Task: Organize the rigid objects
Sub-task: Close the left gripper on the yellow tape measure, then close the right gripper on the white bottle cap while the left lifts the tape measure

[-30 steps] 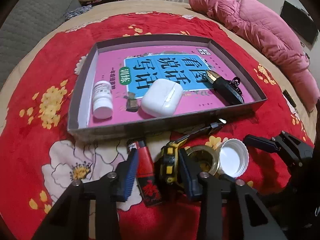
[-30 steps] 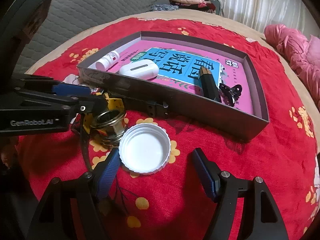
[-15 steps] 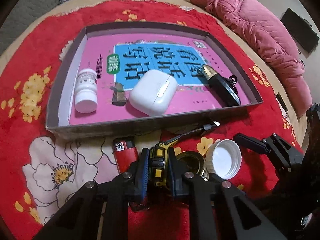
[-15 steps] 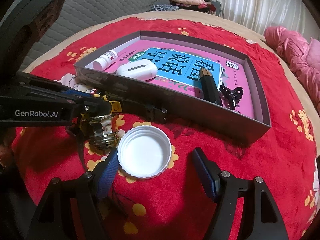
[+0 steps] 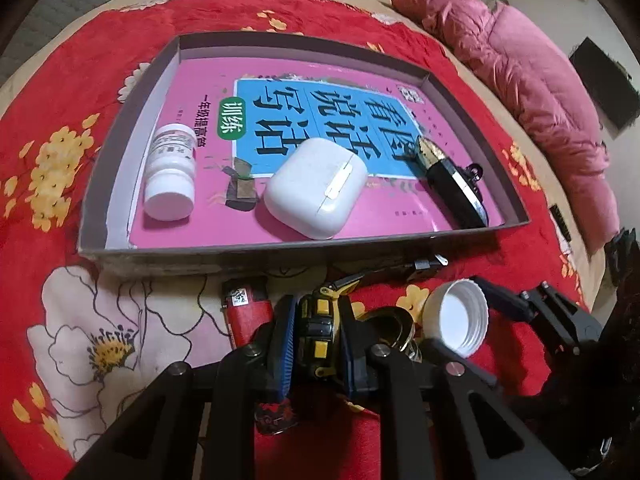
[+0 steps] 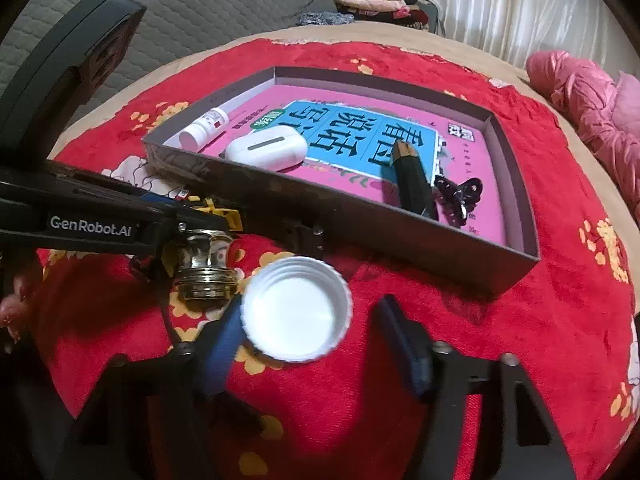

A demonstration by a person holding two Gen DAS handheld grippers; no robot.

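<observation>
- My left gripper (image 5: 316, 344) is clamped on the yellow-black tape measure (image 5: 320, 332), just in front of the tray's (image 5: 208, 250) near wall.
- My right gripper (image 6: 316, 340) is wide apart around the white cap (image 6: 296, 314), in front of the tray too; left pad touching it, right pad clear.
- Risk: the tape's loose strap (image 5: 384, 274) may snag the tray wall as I lift.
- Risk: the brass fitting (image 6: 204, 264) and red lighter (image 5: 250, 314) sit right against the tape, so a lift may knock them.
- Risk: a one-sided close could skid the cap away.

Two close wrist views, shared tray (image 5: 304, 246).
</observation>
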